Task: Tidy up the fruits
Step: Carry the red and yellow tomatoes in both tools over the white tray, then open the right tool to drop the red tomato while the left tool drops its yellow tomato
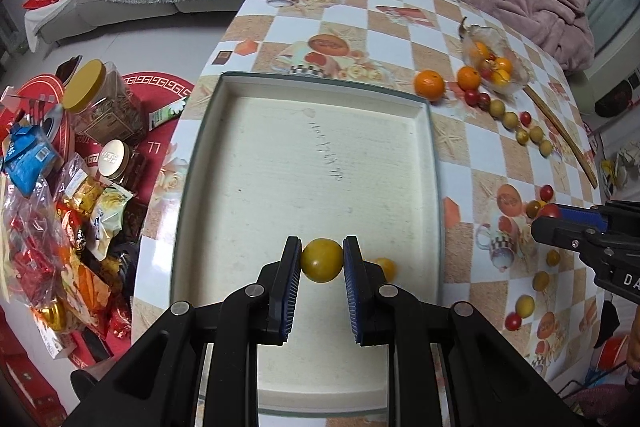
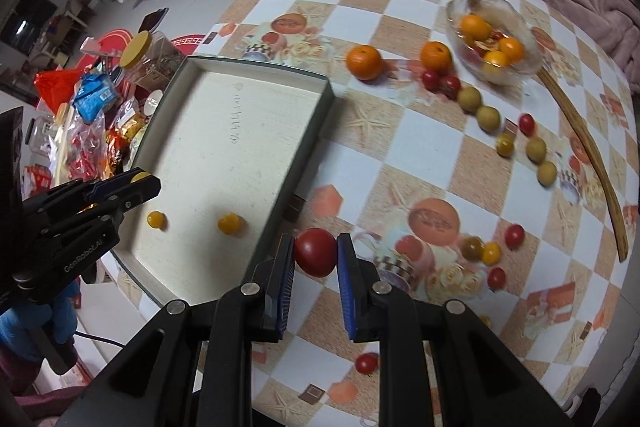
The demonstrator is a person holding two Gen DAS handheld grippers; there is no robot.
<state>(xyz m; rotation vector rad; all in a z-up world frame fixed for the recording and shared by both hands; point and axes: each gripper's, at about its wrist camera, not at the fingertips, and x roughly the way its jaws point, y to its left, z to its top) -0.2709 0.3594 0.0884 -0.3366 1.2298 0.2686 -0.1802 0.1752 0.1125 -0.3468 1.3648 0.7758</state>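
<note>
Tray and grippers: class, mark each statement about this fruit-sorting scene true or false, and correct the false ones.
1. The left gripper grips a yellow tomato over the tray. True.
2. The right gripper is empty. False: it is shut on a red tomato.
3. Two small yellow fruits lie loose in the tray. True.
4. The glass bowl stands inside the tray. False: it stands on the table, apart from the tray.
5. Both oranges on the table lie outside the bowl. True.

The shallow rectangular cream tray (image 2: 240, 131) lies by the tabletop's left edge; the clear glass fruit bowl (image 2: 516, 75) sits toward its far right corner.
</note>
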